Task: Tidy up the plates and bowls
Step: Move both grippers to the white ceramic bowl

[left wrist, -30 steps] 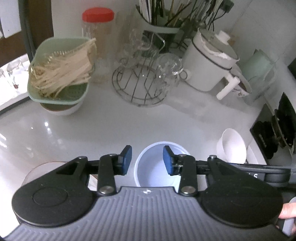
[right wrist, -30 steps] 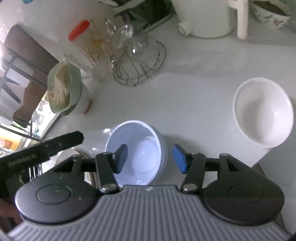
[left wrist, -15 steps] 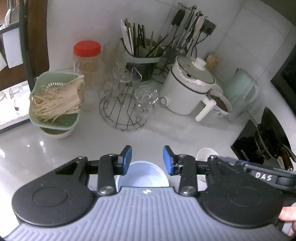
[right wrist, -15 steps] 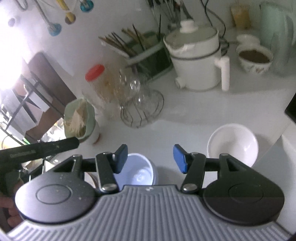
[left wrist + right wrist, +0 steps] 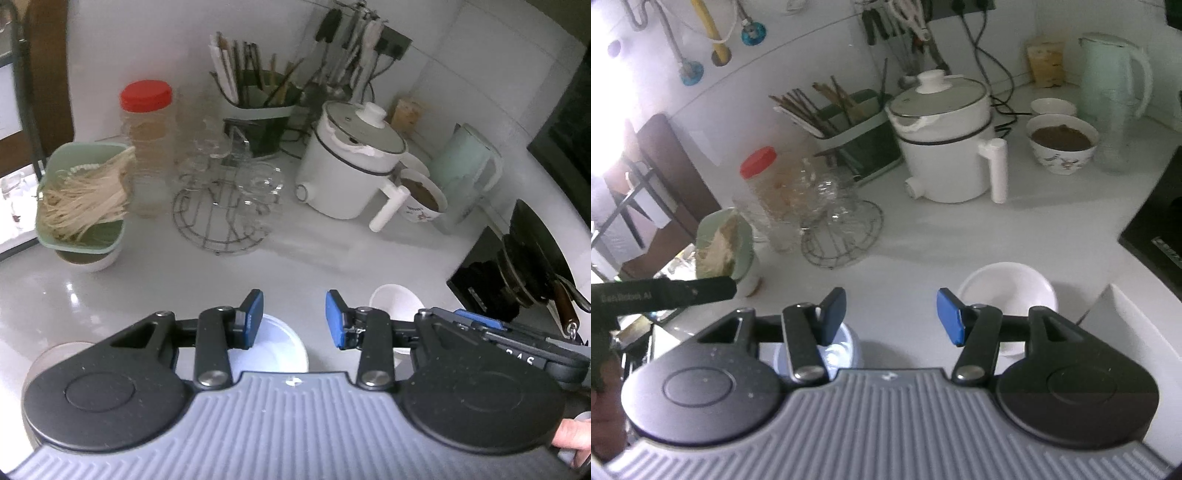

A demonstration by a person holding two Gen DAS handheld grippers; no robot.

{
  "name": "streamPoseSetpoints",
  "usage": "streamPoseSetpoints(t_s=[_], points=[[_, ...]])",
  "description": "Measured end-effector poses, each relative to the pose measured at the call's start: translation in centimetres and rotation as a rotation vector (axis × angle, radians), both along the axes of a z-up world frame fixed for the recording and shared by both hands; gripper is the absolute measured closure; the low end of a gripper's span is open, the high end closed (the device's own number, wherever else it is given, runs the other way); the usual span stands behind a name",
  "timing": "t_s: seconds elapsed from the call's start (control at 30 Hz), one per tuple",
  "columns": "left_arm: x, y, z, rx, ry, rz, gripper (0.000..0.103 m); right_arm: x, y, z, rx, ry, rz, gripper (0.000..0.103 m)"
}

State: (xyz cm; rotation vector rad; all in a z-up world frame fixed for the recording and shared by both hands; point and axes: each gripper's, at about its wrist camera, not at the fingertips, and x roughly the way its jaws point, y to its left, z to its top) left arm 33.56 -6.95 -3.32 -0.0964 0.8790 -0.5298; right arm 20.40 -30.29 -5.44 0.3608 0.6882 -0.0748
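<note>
Both grippers had lifted back — left gripper and right gripper, jaws spread and empty. The pale blue bowl and white bowl sat apart on the tabletop, seemingly not yet stacked.

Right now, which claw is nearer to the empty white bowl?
Right. The right claw hangs just left of the white bowl; the left claw is farther left, over the pale blue bowl.

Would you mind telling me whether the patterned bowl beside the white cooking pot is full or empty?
Full: the patterned bowl holds something brown nearly to its rim. What it is cannot be told.
</note>
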Motion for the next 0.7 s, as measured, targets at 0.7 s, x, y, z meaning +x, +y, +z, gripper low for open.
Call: streamPoseSetpoints(t_s=[0.7], points=[[2.2, -9.5, -3.0, 0.041, 0.052, -0.135, 0.051, -2.0, -6.1, -2.6, -0.079, 0.03, -0.163, 0.046]])
